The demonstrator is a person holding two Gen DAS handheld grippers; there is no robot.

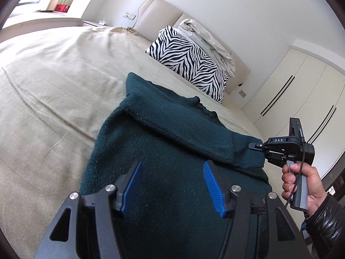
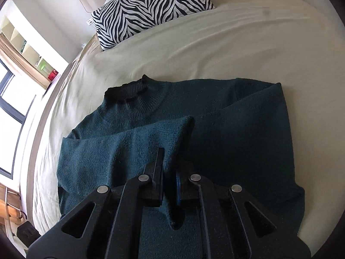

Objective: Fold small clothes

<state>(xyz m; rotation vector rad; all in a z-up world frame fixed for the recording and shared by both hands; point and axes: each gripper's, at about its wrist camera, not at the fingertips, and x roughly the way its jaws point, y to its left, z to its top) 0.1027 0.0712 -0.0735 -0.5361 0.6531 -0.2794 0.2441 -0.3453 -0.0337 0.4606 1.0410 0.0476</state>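
A dark green knit sweater [image 1: 163, 151] lies on the beige bed, both sleeves folded across its body; it also shows in the right wrist view [image 2: 226, 133], collar at the upper left. My left gripper [image 1: 172, 166] is open, its blue pads spread just above the sweater's body, holding nothing. My right gripper [image 2: 169, 172] is shut on a fold of the sweater's sleeve. In the left wrist view the right gripper [image 1: 255, 145] sits at the sweater's right edge, held in a hand.
A zebra-print pillow [image 1: 189, 62] and a crumpled pale duvet [image 1: 207, 41] lie at the headboard. The beige bed sheet [image 1: 54, 86] spreads to the left. White wardrobe doors [image 1: 301, 90] stand at the right. A window [image 2: 13, 99] is beyond the bed.
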